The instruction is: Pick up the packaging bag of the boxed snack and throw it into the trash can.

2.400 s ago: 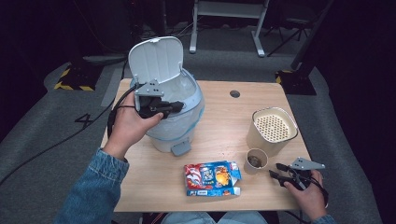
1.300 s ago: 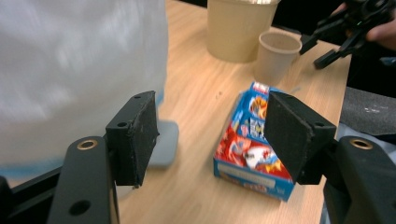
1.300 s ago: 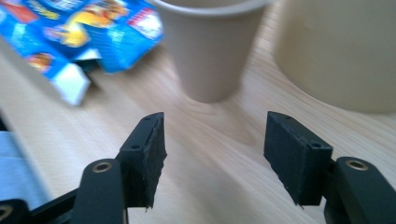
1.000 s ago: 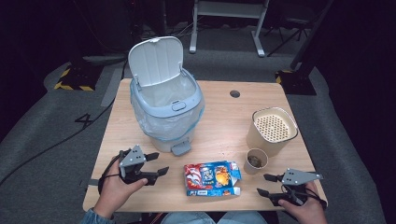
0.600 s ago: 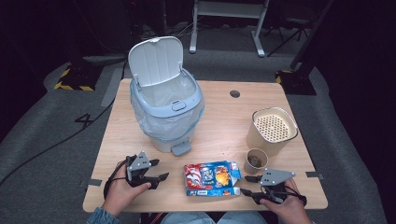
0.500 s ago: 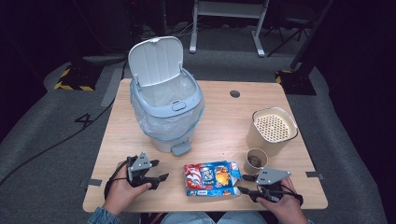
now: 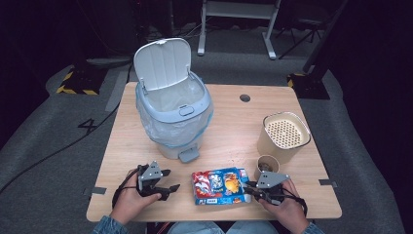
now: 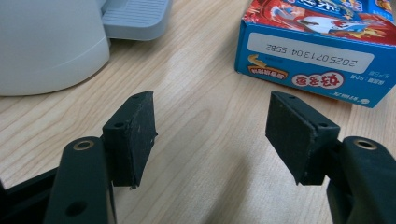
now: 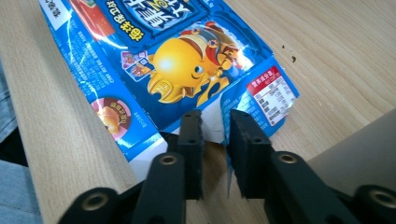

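I work at a light wooden table set on grey carpet in a dark room, with a white frame stand at twelve o'clock beyond the far edge. A pale blue pedal bin, lid up and lined with a clear bag, stands at ten o'clock from the table's middle. A cream perforated canister stands at three o'clock, a small paper cup just in front of it.

The blue snack box lies flat near the front edge, at six o'clock.

My left gripper rests at the box's nine o'clock, jaws wide apart over bare wood, holding nothing.

My right gripper sits at the box's three o'clock; its jaws have just been closing and now stand narrow, an end flap of the box between them.

The right gripper view shows that torn-open flap and a yellow cartoon figure; the left gripper view shows the box's printed date strip and the bin's pedal.
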### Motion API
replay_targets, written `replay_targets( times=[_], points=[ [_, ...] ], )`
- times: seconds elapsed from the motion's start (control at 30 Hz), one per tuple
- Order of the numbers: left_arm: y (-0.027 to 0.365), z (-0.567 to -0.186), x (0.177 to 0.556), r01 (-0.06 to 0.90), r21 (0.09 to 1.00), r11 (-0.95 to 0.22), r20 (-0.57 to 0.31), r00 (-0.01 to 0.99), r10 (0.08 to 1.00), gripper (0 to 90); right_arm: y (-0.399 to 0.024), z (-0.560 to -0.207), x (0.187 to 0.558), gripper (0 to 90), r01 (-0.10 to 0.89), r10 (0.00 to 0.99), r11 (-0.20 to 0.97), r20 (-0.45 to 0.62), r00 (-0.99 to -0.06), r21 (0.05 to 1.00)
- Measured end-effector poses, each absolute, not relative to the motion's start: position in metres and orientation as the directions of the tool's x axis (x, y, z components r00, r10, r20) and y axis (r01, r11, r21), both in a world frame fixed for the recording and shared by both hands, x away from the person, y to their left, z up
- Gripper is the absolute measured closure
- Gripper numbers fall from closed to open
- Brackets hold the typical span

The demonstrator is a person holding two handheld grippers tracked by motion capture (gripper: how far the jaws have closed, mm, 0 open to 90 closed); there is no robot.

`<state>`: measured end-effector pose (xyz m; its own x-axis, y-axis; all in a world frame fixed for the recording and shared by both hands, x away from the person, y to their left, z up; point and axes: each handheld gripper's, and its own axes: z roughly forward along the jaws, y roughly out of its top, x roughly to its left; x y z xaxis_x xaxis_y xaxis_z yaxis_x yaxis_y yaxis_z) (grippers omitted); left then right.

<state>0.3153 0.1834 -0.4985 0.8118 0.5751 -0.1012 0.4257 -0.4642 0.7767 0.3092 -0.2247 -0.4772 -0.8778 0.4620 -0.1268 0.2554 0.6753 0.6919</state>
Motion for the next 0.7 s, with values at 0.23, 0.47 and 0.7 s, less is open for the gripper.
replay_targets(
  times=[0.23,0.47,0.7],
  points=[
    [0.184,-0.499,0.316,0.427,0.778,-0.461,-0.101,0.809,0.579,33.9,-0.230,-0.473,0.310,90.0,0.287,0.482,0.638,-0.079,-0.873,0.715],
    [0.190,-0.501,0.320,0.414,0.764,-0.495,-0.044,0.799,0.600,33.8,-0.238,-0.462,0.311,90.0,0.325,0.492,0.559,0.010,-0.870,0.763],
    [0.194,-0.501,0.324,0.428,0.755,-0.496,-0.035,0.782,0.622,33.8,-0.248,-0.449,0.310,90.0,0.374,0.475,0.444,0.141,-0.869,0.814]
  ],
)
